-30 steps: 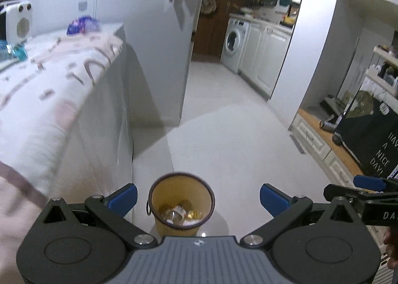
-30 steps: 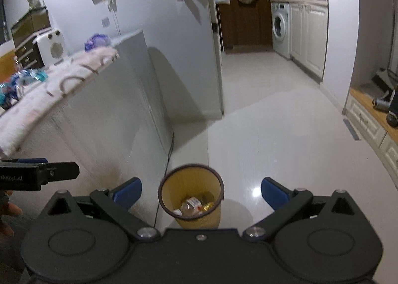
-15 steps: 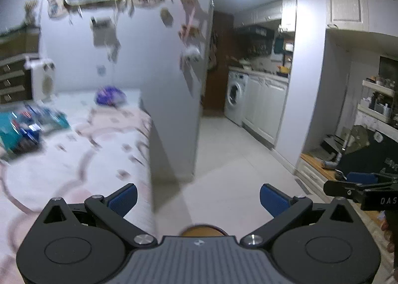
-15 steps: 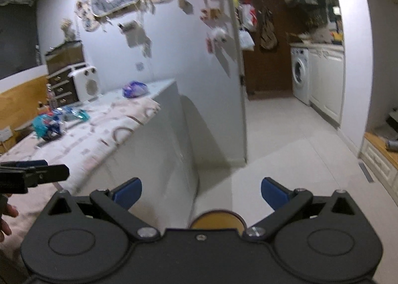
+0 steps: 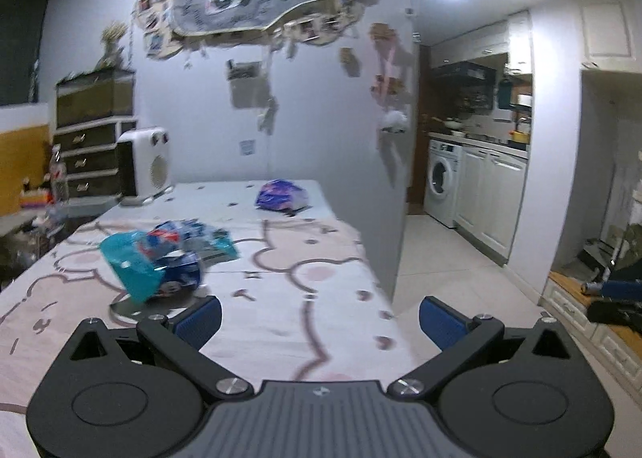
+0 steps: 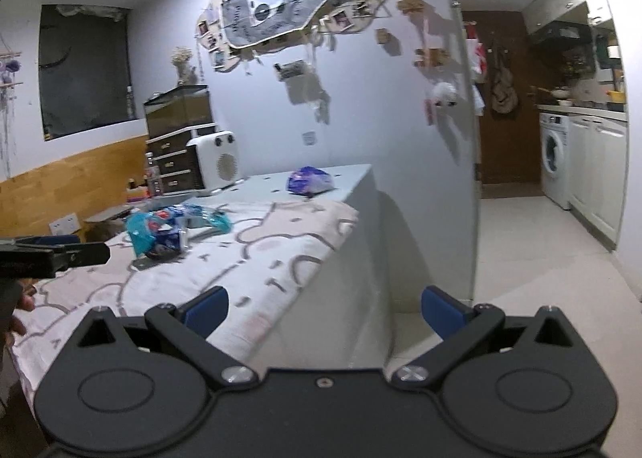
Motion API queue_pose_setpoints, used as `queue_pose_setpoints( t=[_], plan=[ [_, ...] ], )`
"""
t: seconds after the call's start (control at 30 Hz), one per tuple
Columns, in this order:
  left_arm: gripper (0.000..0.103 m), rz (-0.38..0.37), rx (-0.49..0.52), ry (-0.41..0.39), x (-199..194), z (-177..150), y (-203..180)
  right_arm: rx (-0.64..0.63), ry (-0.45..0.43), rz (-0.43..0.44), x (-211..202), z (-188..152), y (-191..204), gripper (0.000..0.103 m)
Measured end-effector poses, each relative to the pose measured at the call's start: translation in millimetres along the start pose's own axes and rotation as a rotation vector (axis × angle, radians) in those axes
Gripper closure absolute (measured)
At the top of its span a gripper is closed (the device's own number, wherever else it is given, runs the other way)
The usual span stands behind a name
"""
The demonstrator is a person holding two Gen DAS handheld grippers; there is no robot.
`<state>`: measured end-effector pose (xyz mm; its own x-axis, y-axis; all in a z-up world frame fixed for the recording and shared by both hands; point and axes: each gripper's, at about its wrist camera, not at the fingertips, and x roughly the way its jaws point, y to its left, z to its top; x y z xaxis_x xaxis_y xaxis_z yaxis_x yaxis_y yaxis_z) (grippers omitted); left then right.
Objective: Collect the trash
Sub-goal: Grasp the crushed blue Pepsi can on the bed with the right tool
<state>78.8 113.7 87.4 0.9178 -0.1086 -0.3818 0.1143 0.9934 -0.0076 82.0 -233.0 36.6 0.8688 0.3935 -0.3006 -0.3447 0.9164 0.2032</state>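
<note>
both views have swung up from the floor bin, now out of sight, to the table (image 5: 281, 297), where the blue wrapper pile (image 5: 168, 257) lies near the left gripper (image 5: 319, 315) and the right gripper (image 6: 325, 307), both open and empty, suggesting another pickup comes next.

A crumpled heap of teal and blue plastic wrappers (image 5: 160, 261) lay on the pink-patterned cloth, ahead of the left gripper's jaws and off to their left side, just beyond the left blue pad. A teal bag sat at the near left of the heap, with red-and-blue printed packets bunched behind it and a teal strip trailing toward the right. From the right gripper's jaws the same heap (image 6: 172, 229) lay far ahead and well to the left. A separate crumpled purple and blue plastic bag (image 5: 283, 196) rested farther ahead, roughly in line with the gap between the left jaws, near the table's far edge.
</note>
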Motion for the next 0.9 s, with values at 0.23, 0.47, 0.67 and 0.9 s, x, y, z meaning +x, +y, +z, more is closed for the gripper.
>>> queue_pose_setpoints(
  t=[0.23, 0.47, 0.67, 0.9],
  plan=[
    [0.0, 0.021, -0.084, 0.143, 66.5, 19.3, 62.8, -0.012, 0.016, 0.056, 34.8, 13.4, 29.8, 0.0],
    [0.0, 0.091, -0.134, 0.303, 160.0, 3.4, 106.9, -0.028, 0.05, 0.073, 69.4, 32.6, 48.8, 0.0],
    [0.0, 0.177, -0.202, 0.3, 205.3, -8.5, 147.2, -0.052, 0.075, 0.052, 106.3, 51.4, 62.6, 0.0],
    [0.0, 0.148, -0.243, 0.212, 213.6, -16.2, 169.4, 0.018, 0.118, 0.119, 172.3, 65.7, 77.3, 0.0]
  ],
)
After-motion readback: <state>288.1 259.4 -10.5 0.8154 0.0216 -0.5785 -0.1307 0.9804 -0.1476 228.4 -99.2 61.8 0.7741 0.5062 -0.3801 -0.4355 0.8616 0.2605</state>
